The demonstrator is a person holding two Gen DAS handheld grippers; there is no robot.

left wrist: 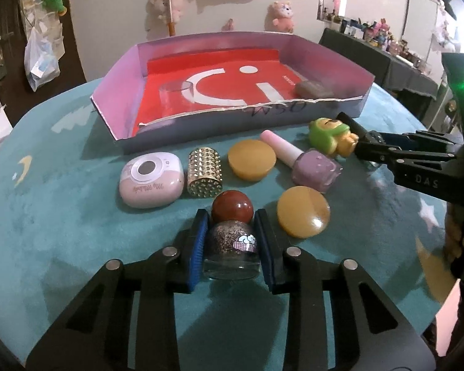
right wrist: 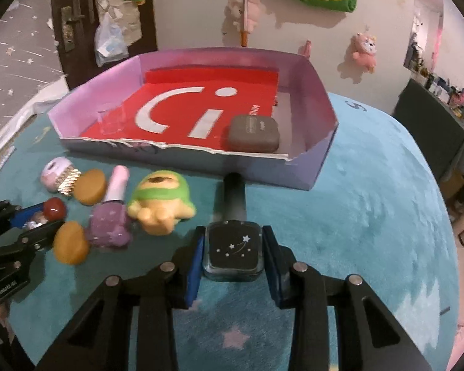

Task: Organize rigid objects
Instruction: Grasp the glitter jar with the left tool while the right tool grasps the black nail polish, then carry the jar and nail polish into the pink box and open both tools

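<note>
We clamp the left gripper (left wrist: 232, 244) on a glittery bottle (left wrist: 231, 249) and the right gripper (right wrist: 233, 247) on a dark bottle (right wrist: 233, 249), both on the table, while the tray (right wrist: 201, 157) holds only two items and most wait outside.

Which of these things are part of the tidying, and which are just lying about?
Part of the job:
glitter bottle
black bottle
purple polish
cardboard tray
yellow discs

Lying about:
pink plush toy
plastic bag

Pink case (right wrist: 53, 170) half behind gold cap (right wrist: 68, 182); shelf clutter (left wrist: 386, 38) unreadably small
</note>
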